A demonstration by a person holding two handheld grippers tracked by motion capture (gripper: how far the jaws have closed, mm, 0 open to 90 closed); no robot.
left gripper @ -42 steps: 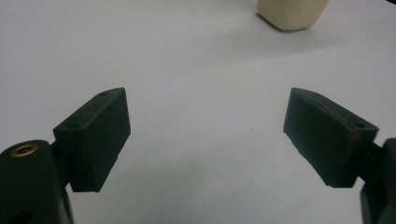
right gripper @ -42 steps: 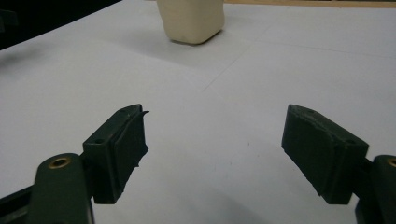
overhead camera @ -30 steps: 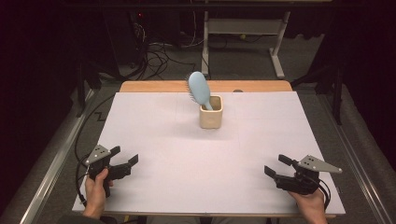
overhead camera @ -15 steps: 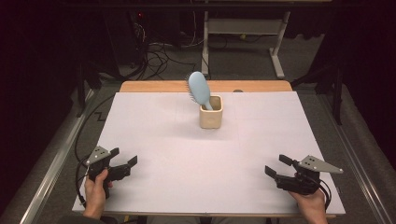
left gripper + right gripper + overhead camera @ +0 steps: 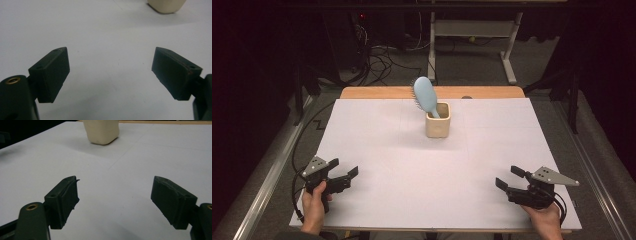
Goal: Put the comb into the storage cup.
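A light blue hairbrush (image 5: 425, 95) stands handle-down in a cream square cup (image 5: 437, 120) at the far middle of the white table (image 5: 422, 165). The brush head leans to the left above the cup's rim. My left gripper (image 5: 343, 169) rests at the near left edge, held by a hand, jaws open with nothing between them. At the near right edge my right gripper (image 5: 506, 178) is open and empty too. The cup's base (image 5: 166, 5) appears far ahead in the left gripper view, and the cup (image 5: 101, 130) likewise in the right gripper view.
A wooden strip (image 5: 377, 92) runs along the table's far edge. Beyond it are cables (image 5: 382, 55) on the floor and a white metal frame (image 5: 472, 30). Metal rails (image 5: 267, 175) flank the table on both sides.
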